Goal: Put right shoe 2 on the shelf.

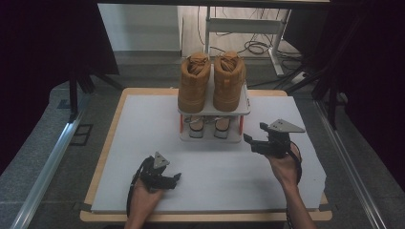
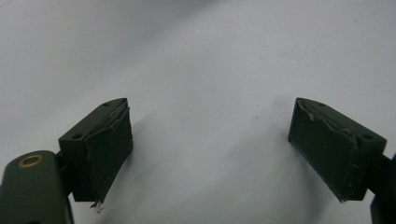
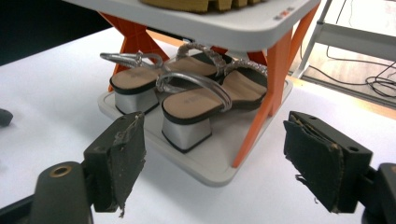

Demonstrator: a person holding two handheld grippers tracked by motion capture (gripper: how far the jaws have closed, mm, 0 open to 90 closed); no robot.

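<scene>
A small two-tier shoe rack (image 1: 244,108) with white shelves and orange legs (image 3: 276,65) stands at the far middle of the white board. A pair of tan boots (image 1: 193,83) sits on its top shelf. Two silver block-heel sandals (image 3: 194,109) lie on the lower shelf (image 3: 219,170), heels toward me. My right gripper (image 1: 254,132) is open just right of the rack; in the right gripper view its gripper (image 3: 214,154) faces the sandals with nothing between the pads. My left gripper (image 1: 173,181) rests open near the front left, its gripper (image 2: 210,149) over bare white board.
The white board (image 1: 143,143) covers a wooden table (image 1: 107,143). Behind the table stand a desk frame (image 1: 274,52) and loose cables (image 1: 255,46) on the floor. Metal rails (image 1: 45,167) run along both sides, with dark curtains beyond.
</scene>
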